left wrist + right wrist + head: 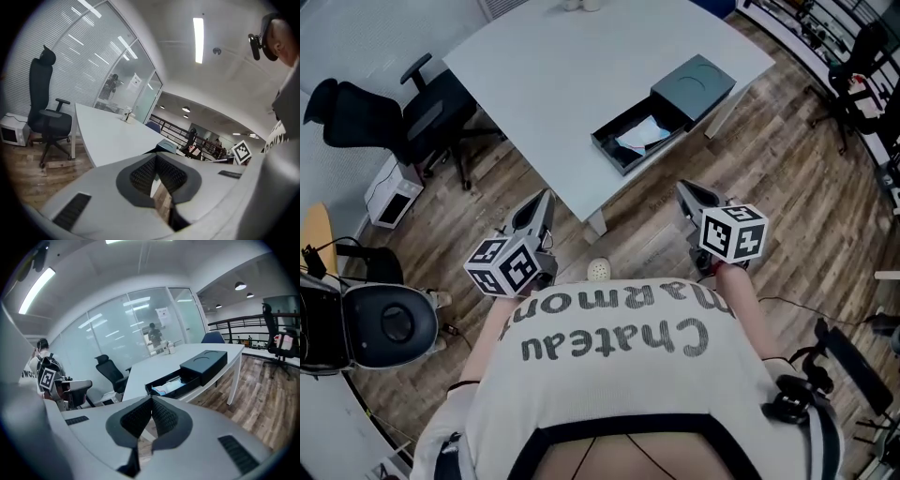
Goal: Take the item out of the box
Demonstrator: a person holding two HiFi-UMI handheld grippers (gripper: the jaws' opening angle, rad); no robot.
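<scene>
A dark box (694, 86) lies on the white table (553, 75) near its right corner, with its drawer (612, 150) slid out toward me. A pale blue and white item (642, 134) lies in the drawer. The right gripper view also has the box (208, 362) and the item (169, 386) ahead. Both grippers hang over the floor, short of the table edge. My left gripper (546, 199) has its pads together with nothing between them, and so does my right gripper (684, 189). From the left gripper (156, 158) only a corner of the box (166, 146) shows.
A black office chair (422, 112) stands left of the table, with a white appliance (391, 192) on the wood floor beside it. The table leg (595, 223) is just ahead between the grippers. Another seat (384, 323) is at my left, and black equipment (853, 66) at far right.
</scene>
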